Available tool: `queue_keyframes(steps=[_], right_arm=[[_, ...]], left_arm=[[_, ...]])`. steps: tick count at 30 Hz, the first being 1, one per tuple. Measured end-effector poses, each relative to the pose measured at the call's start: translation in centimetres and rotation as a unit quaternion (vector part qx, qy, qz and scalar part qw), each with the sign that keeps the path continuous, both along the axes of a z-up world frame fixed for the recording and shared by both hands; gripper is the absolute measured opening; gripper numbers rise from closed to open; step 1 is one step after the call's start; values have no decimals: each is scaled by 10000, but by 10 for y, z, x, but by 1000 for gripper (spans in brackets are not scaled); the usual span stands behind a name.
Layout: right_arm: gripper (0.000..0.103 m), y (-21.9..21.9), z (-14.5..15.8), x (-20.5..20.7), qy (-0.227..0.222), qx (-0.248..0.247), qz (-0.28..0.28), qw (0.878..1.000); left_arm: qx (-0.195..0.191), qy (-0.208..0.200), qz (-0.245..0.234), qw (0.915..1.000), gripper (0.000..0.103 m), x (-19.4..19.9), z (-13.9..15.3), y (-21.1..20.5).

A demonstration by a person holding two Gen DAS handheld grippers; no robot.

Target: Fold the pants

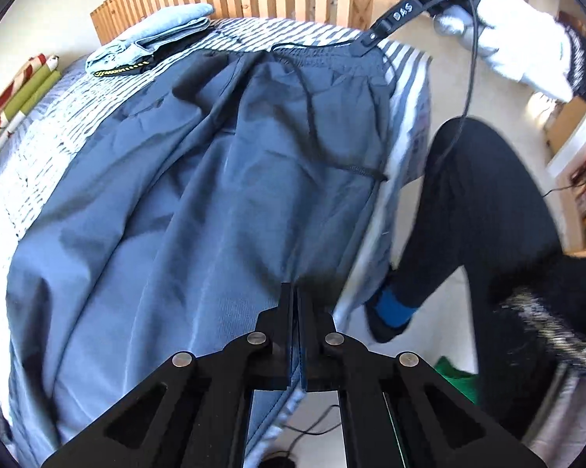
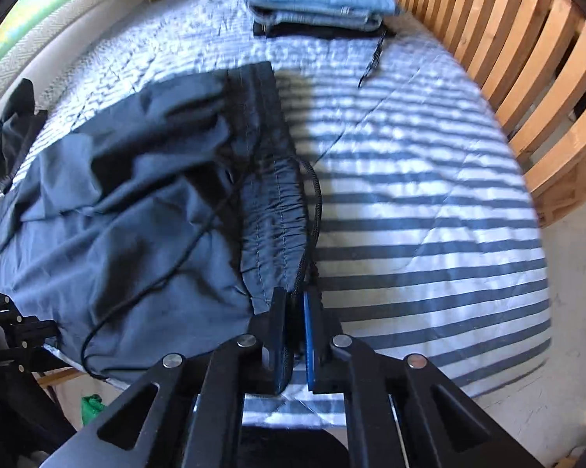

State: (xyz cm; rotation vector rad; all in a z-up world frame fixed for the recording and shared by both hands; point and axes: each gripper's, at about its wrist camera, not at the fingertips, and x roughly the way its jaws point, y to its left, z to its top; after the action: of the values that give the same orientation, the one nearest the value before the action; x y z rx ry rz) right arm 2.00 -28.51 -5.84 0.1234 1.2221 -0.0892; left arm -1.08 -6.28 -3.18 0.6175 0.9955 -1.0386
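Note:
Dark blue-grey pants (image 1: 215, 156) lie spread along the striped bed cover (image 1: 39, 148), waistband at the far end in the left wrist view. My left gripper (image 1: 295, 292) is shut on the pants' edge near the bed's side. A white-gloved hand (image 1: 527, 46) holds my right gripper (image 1: 365, 43), which pinches the waistband corner. In the right wrist view the right gripper (image 2: 293, 300) is shut on the end of the gathered waistband (image 2: 273, 195) of the pants (image 2: 137, 214). A black drawstring (image 2: 314, 195) trails beside it.
Folded light-blue jeans (image 2: 320, 0) on a dark garment sit at the bed's far end, by a wooden slatted rail (image 2: 527, 58). A person's black-clad leg (image 1: 468, 214) with a blue sock stands beside the bed. Bare striped cover (image 2: 429, 214) lies right of the pants.

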Motion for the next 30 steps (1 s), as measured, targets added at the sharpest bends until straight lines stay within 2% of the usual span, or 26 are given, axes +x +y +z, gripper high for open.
queue_keyframes(steps=[4, 6, 7, 8, 10, 12, 13, 17, 19, 20, 22, 23, 25, 27, 30], right_arm=[[6, 2, 6, -5, -67, -1, 90, 9999], [5, 0, 5, -3, -19, 203, 6, 9998], [5, 0, 5, -2, 1, 230, -56, 9997], [5, -1, 3, 1, 16, 217, -72, 9997], [5, 3, 1, 3, 47, 168, -46, 9998], [5, 5, 2, 1, 43, 145, -12, 9999], [5, 5, 3, 0, 25, 154, -7, 9999], [5, 6, 12, -10, -55, 54, 67, 9999], [5, 6, 6, -18, 116, -152, 104, 9998], [6, 8, -4, -22, 302, -259, 188, 9990], [8, 13, -16, -25, 468, -317, 350, 9978], [11, 11, -16, -24, 492, -330, 315, 9977], [12, 3, -3, -18, 342, -21, 161, 9993], [17, -2, 17, -9, 4, 121, 119, 9999], [22, -4, 44, 22, -417, 128, 152, 9989]], left_arm=[[-60, -188, -92, 9998, 2, -9, 12, -1], [-20, -296, -122, 9995, 4, -10, 11, -3], [23, -256, -78, 9996, 13, -7, 9, -5], [69, -163, -33, 9998, 30, -4, 4, -7], [106, -235, -32, 9997, 37, -2, -2, -11], [284, -243, -52, 9993, 20, 0, -11, -15], [279, -90, -47, 9996, 4, 1, -14, -16], [-95, 290, -248, 9992, 3, -7, 3, -9], [-143, 297, -357, 9988, 4, -15, 9, -3], [-110, 263, -326, 9991, 7, -15, 9, -1], [-26, 570, -199, 9982, 10, -6, 8, 6], [9, 639, -58, 9979, 14, 0, 10, 8], [-182, 689, 258, 9971, 22, 18, 23, 24], [-331, 554, 589, 9962, 22, 37, 39, 44], [-285, -71, 1213, 9922, 22, 78, 58, 72]])
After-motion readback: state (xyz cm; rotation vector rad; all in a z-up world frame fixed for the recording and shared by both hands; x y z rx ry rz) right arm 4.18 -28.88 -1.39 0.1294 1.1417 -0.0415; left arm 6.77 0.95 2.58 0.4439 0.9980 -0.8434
